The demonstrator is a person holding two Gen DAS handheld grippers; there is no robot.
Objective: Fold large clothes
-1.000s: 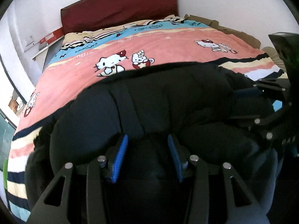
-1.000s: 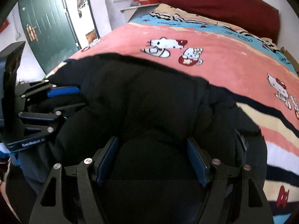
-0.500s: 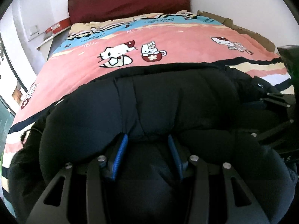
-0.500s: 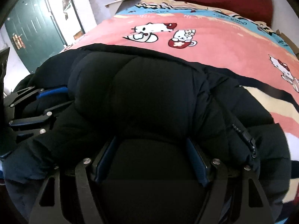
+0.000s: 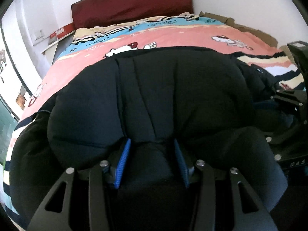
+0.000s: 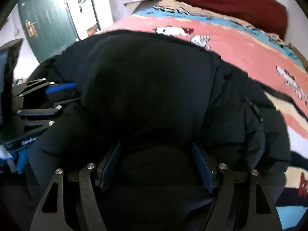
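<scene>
On the left claw (image 6: 48,104): "GenRobot"

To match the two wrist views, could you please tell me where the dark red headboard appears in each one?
Left wrist view: headboard at top centre, beyond the bedspread and the black jacket.
Right wrist view: headboard at the top right, running down toward the right edge.
Shared landmark: the white cartoon cat printed on the pink band, just past the jacket's far edge.
</scene>
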